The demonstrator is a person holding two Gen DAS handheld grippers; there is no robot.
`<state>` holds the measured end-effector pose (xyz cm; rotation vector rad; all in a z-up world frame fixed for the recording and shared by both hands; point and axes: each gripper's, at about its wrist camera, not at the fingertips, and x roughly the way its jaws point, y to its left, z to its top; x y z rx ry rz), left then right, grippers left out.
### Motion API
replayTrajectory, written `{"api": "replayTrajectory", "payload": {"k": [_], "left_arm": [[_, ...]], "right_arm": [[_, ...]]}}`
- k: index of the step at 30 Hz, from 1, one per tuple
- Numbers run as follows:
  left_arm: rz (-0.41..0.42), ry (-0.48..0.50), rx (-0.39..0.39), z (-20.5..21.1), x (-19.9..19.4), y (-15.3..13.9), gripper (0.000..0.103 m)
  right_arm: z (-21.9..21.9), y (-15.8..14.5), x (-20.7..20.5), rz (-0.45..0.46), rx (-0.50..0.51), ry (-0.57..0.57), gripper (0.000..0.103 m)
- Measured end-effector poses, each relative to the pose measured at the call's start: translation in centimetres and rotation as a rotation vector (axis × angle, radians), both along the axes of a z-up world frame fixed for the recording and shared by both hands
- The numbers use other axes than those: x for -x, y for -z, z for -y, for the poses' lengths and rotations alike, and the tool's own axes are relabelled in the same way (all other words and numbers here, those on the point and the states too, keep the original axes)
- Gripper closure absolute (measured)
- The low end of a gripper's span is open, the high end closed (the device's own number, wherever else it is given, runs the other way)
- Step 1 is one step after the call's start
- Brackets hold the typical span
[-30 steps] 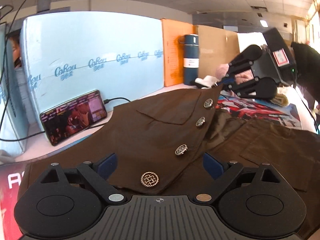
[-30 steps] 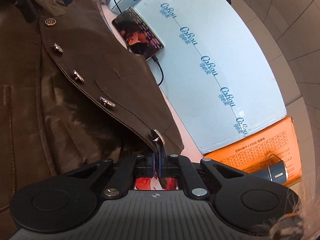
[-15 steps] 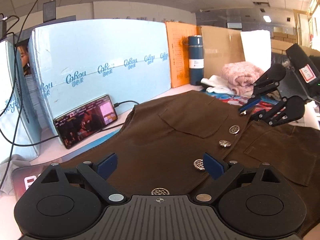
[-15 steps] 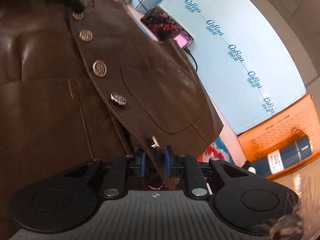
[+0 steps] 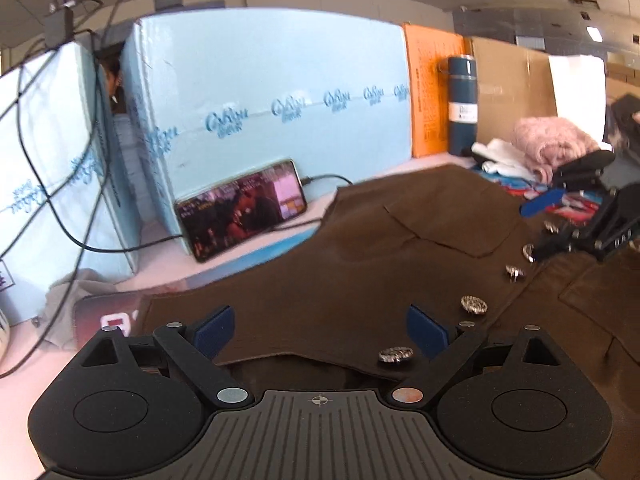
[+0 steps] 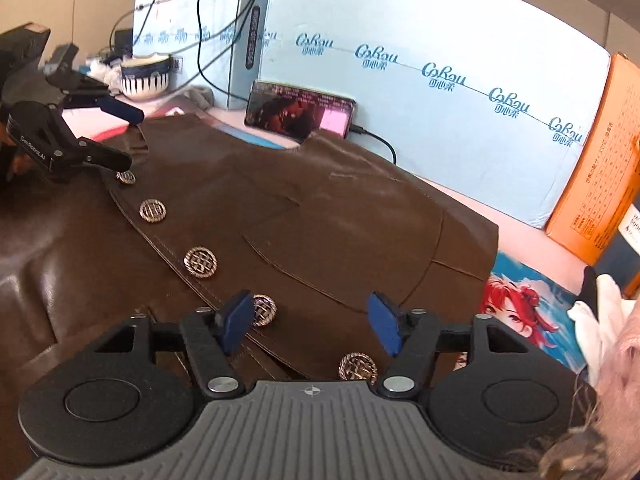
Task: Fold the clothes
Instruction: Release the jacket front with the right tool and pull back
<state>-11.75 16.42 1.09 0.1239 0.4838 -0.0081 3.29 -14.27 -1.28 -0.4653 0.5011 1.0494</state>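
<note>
A brown leather vest (image 5: 384, 264) with a row of silver buttons (image 6: 200, 262) lies flat on the table, its buttoned front panel folded over the other half; it also shows in the right wrist view (image 6: 340, 220). My left gripper (image 5: 320, 330) is open and empty just above the vest's near hem; it also shows in the right wrist view (image 6: 122, 136) at the far end of the button row. My right gripper (image 6: 312, 322) is open and empty over the button edge; it also shows in the left wrist view (image 5: 540, 220).
A phone (image 5: 242, 208) with a lit screen leans on light blue foam boards (image 5: 272, 104), with a cable plugged in. A blue flask (image 5: 462, 104), an orange box (image 6: 600, 184), a pink garment (image 5: 548, 144) and a bowl (image 6: 145, 76) stand around the table.
My right gripper has opened and let go of the vest's button edge. The front panel has dropped flat onto the vest. Both grippers have drawn back a little.
</note>
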Motion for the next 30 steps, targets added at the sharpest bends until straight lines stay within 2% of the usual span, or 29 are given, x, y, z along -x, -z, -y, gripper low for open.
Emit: {"api": "replayTrajectory", "payload": {"k": [3,4,7,11,20,24,26,30], "left_arm": [[0.075,-0.026,-0.009,-0.4,2.9,-1.1,0.008],[0.088,-0.003,-0.017,-0.3,4.1,-1.2,0.008],[0.103,0.076,-0.057,0.8,7.6,-1.0,0.002],[0.092,0.145,-0.104,2.9,10.7,-0.3,0.001],[0.079,0.286,-0.109,6.7,12.4,0.7,0.001],[0.115,0.344,-0.081,8.6,13.1,0.9,0.001],[0.128,0.38,-0.047,9.5,13.2,1.0,0.0],[0.112,0.465,-0.042,11.6,13.2,1.6,0.0]], "right_arm": [[0.5,-0.4,1.2,0.065,-0.01,0.048,0.036],[0.8,-0.8,2.0,0.119,-0.027,0.068,0.033],[2.8,-2.3,4.8,0.227,-0.11,0.108,0.013],[5.1,-3.0,9.1,0.255,-0.175,0.066,0.004],[6.9,-0.8,19.3,0.241,-0.073,-0.162,0.004],[8.0,-0.5,21.5,0.215,-0.072,-0.168,0.004],[8.1,0.0,22.3,0.229,-0.04,-0.155,0.004],[7.5,1.5,22.8,0.268,0.062,-0.116,0.004]]}}
